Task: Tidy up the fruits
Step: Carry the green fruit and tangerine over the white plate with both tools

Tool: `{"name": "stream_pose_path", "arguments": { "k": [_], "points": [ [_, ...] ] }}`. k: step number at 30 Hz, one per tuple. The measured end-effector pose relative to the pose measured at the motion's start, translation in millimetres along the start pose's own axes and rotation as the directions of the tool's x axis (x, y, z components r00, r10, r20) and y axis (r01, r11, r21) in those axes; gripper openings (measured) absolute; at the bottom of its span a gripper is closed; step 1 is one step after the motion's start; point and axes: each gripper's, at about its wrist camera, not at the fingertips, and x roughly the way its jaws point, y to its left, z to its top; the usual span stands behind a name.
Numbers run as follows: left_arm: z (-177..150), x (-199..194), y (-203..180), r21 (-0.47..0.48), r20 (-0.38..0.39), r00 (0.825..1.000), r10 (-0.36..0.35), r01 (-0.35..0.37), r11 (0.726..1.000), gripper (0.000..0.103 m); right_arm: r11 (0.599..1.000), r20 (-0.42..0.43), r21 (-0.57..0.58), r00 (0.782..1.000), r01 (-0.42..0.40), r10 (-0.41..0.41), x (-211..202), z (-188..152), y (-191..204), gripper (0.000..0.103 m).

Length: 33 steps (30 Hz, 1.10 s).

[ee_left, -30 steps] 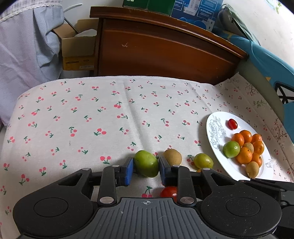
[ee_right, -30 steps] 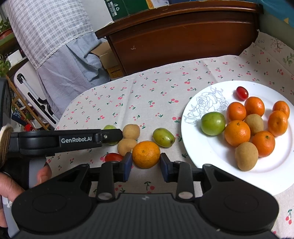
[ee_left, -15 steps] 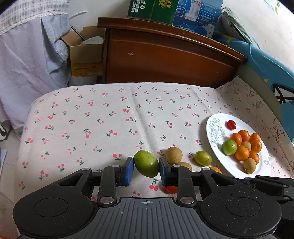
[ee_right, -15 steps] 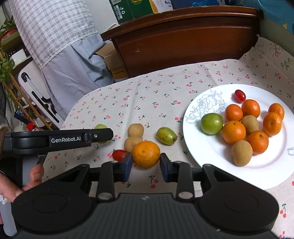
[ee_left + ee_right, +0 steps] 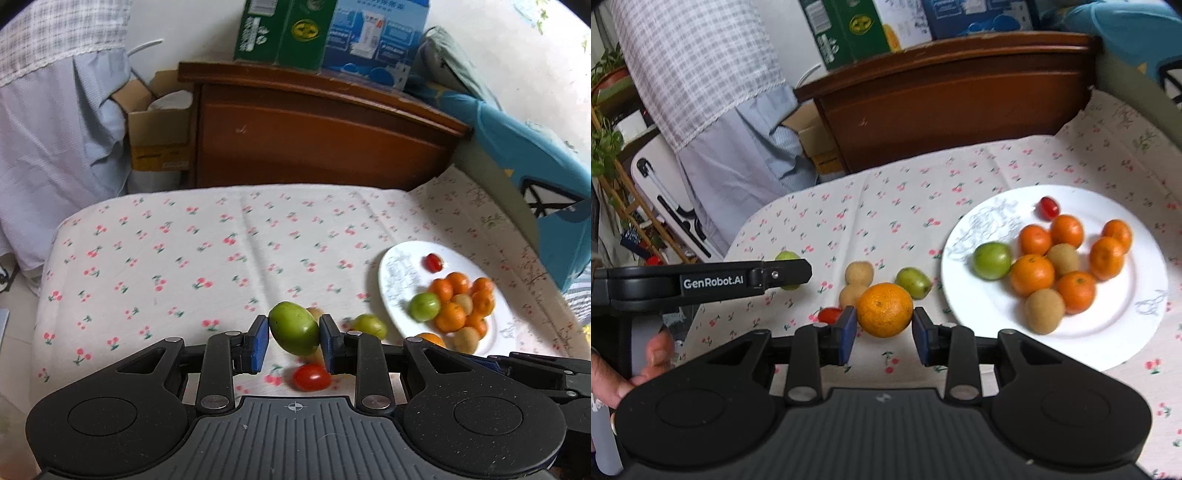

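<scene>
In the left wrist view, the left gripper (image 5: 294, 339) clamps a smooth, oval green fruit (image 5: 294, 328), now lifted above the cherry-print cloth (image 5: 207, 258), with a cherry tomato (image 5: 311, 377) lying below it. In the right wrist view, the right gripper (image 5: 884, 329) holds a dimpled orange (image 5: 884, 309), raised higher than 1 second ago, beside the white plate (image 5: 1108, 332) carrying 10 fruits.

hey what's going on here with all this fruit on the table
A person is sorting fruit with a handheld gripper in each hand. The left gripper grips a green fruit, and the right gripper grips an orange, both apparently lifted off the cherry-print cloth. The white plate already holds several fruits. Two brown fruits, one green fruit and a red tomato remain on the cloth.
</scene>
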Motion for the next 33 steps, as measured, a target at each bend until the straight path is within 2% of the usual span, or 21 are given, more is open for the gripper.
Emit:
{"name": "stream_pose_path", "arguments": {
  "k": [11, 18, 25, 33],
  "points": [
    [19, -20, -44, 0.09, 0.062, 0.995, -0.083, 0.078, 0.993, 0.027, 0.998, 0.101, 0.055, 0.994, 0.038, -0.044, -46, 20, -24, 0.033],
    [33, -23, -61, 0.149, 0.065, 0.99, -0.124, 0.114, 0.982, 0.027, 0.994, 0.152, 0.094, 0.986, 0.059, -0.073, -78, 34, -47, 0.033],
    [41, -11, -78, 0.245, 0.05, 0.987, -0.153, 0.137, 0.96, 0.027, 0.985, 0.155, 0.139, 0.98, 0.103, -0.124, -92, 38, -74, 0.033],
    [45, 24, -87, 0.237, -0.011, 0.985, -0.17, 0.167, 0.957, 0.027, 0.959, 0.09, 0.233, 0.979, 0.16, -0.185, -75, 28, -96, 0.033]
  ]
}}
